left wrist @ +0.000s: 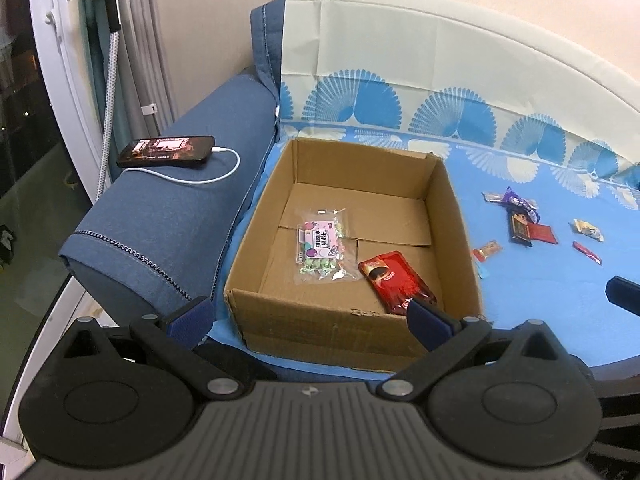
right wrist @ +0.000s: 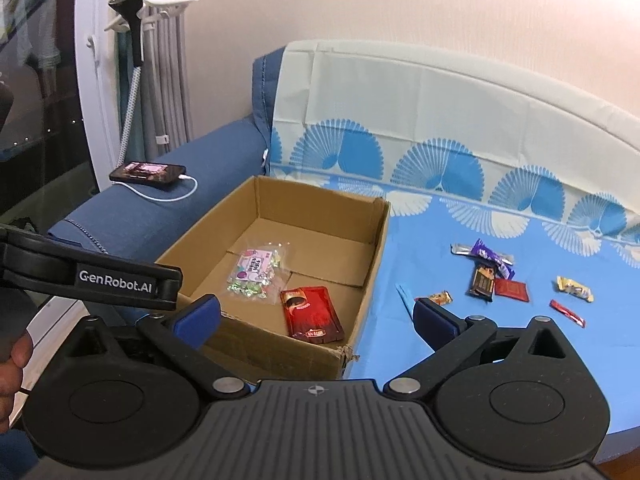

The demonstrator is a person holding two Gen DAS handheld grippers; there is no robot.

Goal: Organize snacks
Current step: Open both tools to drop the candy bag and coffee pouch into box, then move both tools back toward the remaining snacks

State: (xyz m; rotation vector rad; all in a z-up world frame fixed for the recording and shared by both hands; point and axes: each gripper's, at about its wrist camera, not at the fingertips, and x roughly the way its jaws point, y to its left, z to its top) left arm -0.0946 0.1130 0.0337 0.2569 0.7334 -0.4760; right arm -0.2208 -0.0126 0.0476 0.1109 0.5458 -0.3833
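Observation:
An open cardboard box (left wrist: 452,200) (right wrist: 378,240) sits on the blue sheet at the sofa's left end. Inside lie a clear candy bag (left wrist: 320,246) (right wrist: 256,270) and a red packet (left wrist: 396,282) (right wrist: 312,312). Several loose snacks lie on the sheet to the right: a purple wrapper (left wrist: 516,200) (right wrist: 486,254), a dark bar (left wrist: 520,230) (right wrist: 482,282), a red square pack (right wrist: 512,290), an orange candy (left wrist: 488,249) (right wrist: 440,298), a yellow wrapper (left wrist: 588,230) (right wrist: 574,288) and a red stick (left wrist: 586,252) (right wrist: 568,313). My left gripper (left wrist: 308,318) hangs open before the box's near wall. My right gripper (right wrist: 316,316) is open and holds nothing.
A phone (left wrist: 166,151) (right wrist: 148,174) on a white charging cable rests on the blue sofa armrest (left wrist: 168,216) at the left. A fan-patterned cloth covers the sofa back (right wrist: 440,112). The left gripper's black body (right wrist: 92,276) and a hand (right wrist: 12,368) show at the right view's left edge.

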